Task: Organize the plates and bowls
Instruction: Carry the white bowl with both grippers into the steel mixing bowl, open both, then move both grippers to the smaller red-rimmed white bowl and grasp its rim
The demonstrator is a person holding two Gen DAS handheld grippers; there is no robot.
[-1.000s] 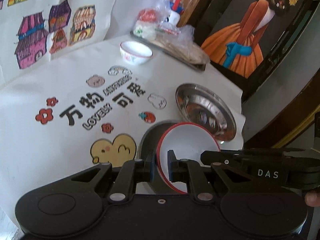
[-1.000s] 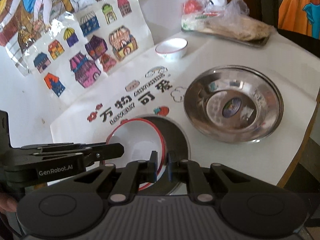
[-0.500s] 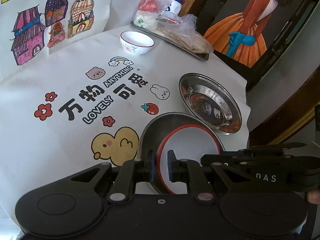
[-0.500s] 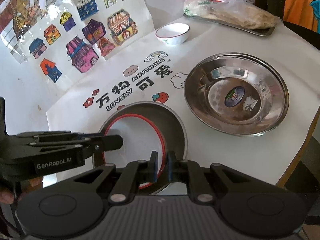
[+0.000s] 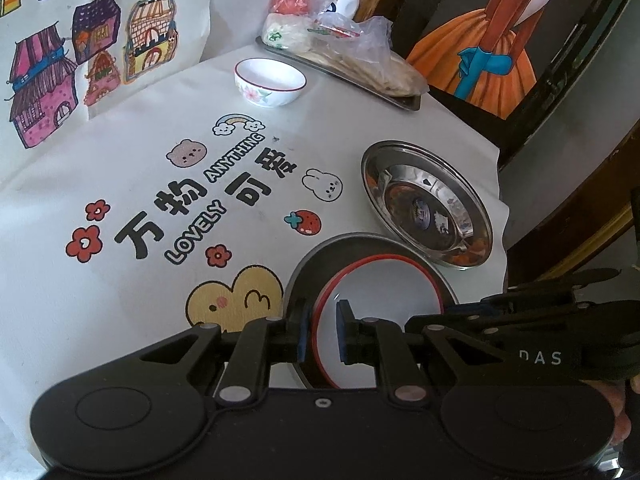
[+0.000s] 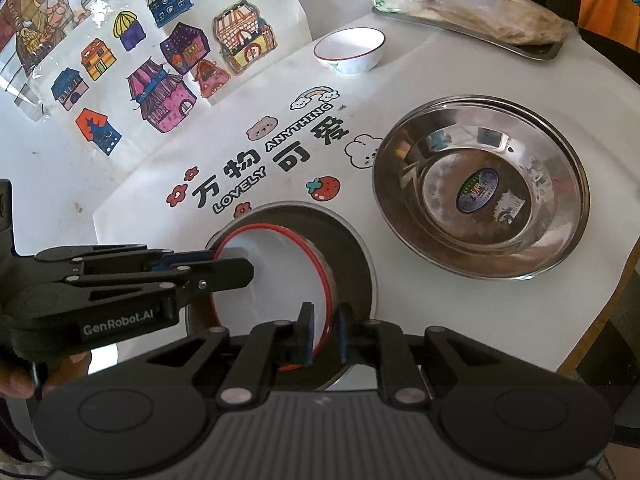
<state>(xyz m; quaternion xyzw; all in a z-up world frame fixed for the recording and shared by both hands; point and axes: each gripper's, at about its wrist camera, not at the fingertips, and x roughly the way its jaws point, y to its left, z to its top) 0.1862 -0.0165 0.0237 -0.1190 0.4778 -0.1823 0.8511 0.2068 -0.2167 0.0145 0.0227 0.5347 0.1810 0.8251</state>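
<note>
A white bowl with a red rim (image 5: pixel 384 292) (image 6: pixel 272 276) sits inside a grey metal plate (image 5: pixel 316 264) (image 6: pixel 352 248) at the table's near edge. My left gripper (image 5: pixel 322 336) is shut on the bowl's left rim; it also shows in the right wrist view (image 6: pixel 224 258). My right gripper (image 6: pixel 324 334) is shut on the bowl's right rim; it also shows in the left wrist view (image 5: pixel 472 308). A shiny steel dish (image 5: pixel 424 204) (image 6: pixel 480 184) lies to the right. A small white floral bowl (image 5: pixel 270 82) (image 6: pixel 350 50) stands at the back.
A metal tray with bagged food (image 5: pixel 344 56) (image 6: pixel 468 8) stands at the back right. A printed white cloth (image 5: pixel 160 184) covers the table. House drawings (image 6: pixel 160 64) hang on the wall behind. The table edge (image 6: pixel 600 320) is close on the right.
Both grippers have lowered the red-rimmed bowl from a tilt above the table down into the grey plate. Both stay shut on its rim.
</note>
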